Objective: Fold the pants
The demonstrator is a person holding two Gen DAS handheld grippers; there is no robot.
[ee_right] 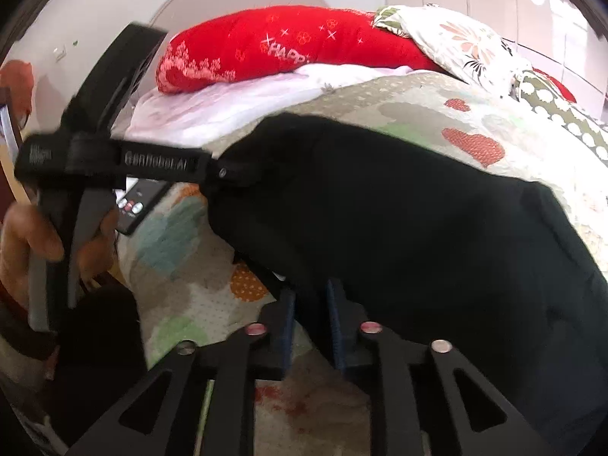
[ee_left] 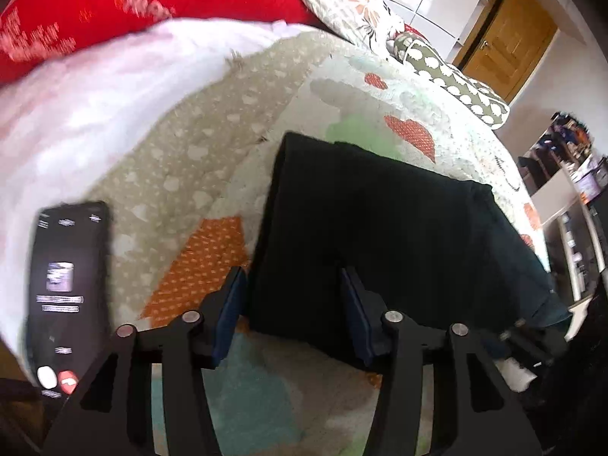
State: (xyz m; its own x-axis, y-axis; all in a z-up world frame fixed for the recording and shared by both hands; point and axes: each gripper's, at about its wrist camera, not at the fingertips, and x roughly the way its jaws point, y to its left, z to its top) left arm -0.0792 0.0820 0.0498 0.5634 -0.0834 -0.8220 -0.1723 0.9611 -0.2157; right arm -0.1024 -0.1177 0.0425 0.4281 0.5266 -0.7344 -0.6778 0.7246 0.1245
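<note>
A smartphone [ee_left: 68, 292] lies on the bed [ee_left: 228, 159], left of the black pants [ee_left: 380, 235], its screen text blurred. The left hand-held gripper [ee_left: 294, 306] is spread, its fingers straddling the near left corner of the pants. The pants lie folded on the patterned quilt, their long axis running away toward the red pillow [ee_left: 152, 0]; their right end is cut off. The right hand-held gripper [ee_right: 311, 323] pinches a raised fold of the pants, which hides the bed behind.
</note>
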